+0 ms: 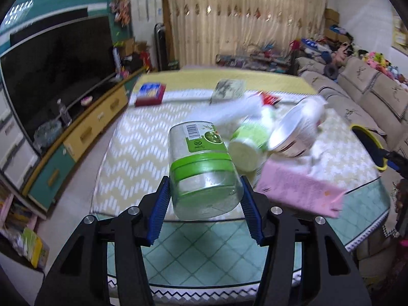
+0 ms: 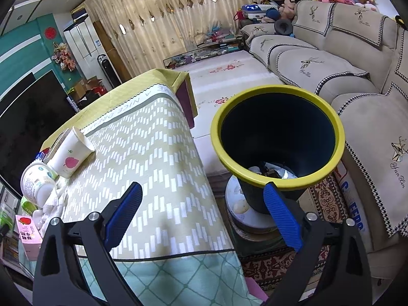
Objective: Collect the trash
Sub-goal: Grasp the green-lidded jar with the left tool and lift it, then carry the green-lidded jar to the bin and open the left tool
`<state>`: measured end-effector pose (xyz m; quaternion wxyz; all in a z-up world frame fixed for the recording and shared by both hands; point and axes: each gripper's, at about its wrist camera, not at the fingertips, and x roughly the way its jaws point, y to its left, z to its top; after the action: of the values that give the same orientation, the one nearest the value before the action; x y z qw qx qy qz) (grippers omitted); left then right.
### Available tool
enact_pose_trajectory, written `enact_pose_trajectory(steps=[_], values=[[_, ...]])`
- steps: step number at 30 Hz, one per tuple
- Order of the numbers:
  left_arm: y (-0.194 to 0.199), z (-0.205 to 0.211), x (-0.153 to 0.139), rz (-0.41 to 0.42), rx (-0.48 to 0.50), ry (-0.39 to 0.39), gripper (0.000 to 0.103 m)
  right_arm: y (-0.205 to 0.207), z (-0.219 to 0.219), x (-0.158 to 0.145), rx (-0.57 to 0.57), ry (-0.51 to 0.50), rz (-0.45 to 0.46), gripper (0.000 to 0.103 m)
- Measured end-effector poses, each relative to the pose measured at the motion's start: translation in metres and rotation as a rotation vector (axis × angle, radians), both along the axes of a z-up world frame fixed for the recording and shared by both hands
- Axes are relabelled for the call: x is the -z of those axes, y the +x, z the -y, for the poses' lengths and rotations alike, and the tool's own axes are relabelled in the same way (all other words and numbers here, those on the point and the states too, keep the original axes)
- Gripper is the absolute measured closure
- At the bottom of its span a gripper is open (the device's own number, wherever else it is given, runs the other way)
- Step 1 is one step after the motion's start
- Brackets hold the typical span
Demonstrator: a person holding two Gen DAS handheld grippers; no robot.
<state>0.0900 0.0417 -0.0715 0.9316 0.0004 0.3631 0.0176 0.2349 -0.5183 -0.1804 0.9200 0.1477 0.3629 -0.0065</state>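
Jar (image 1: pixel 204 170), clear plastic, green label, clamped tilted in left gripper (image 1: pixel 204 204) jaws above tabletop (image 1: pixel 127 137). Right gripper (image 2: pixel 201 214) jaws wide, empty. Advise: keep clamp firm, carry over bin (image 2: pixel 278 137) before release.

left wrist: looks down-forward, close over table (image 1: pixel 142 137) | right wrist: down-forward at table edge, bin (image 2: pixel 278 137) | shared: table, bin, pink carton (image 1: pixel 301 188)
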Motion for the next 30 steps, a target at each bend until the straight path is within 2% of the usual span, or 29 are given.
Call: enact_pose_trajectory(steps=[5, 10, 16, 22, 30], values=[[-0.007, 0.024, -0.034, 0.066, 0.096, -0.033, 0.049, -0.008, -0.003, -0.008, 0.002, -0.023, 0.031, 0.012], [0.006, 0.069, -0.053, 0.087, 0.215, -0.048, 0.049, -0.019, 0.007, -0.02, 0.027, -0.037, 0.078, 0.012], [0.044, 0.147, -0.043, 0.017, 0.388, -0.114, 0.049, -0.031, 0.031, -0.025, 0.083, -0.052, 0.101, 0.012], [0.08, 0.244, -0.035, -0.007, 0.554, -0.122, 0.05, -0.051, 0.063, -0.031, 0.192, -0.123, 0.12, 0.012], [0.126, 0.376, -0.021, -0.057, 0.714, -0.14, 0.052, -0.071, 0.109, -0.028, 0.284, -0.089, 0.129, 0.012]])
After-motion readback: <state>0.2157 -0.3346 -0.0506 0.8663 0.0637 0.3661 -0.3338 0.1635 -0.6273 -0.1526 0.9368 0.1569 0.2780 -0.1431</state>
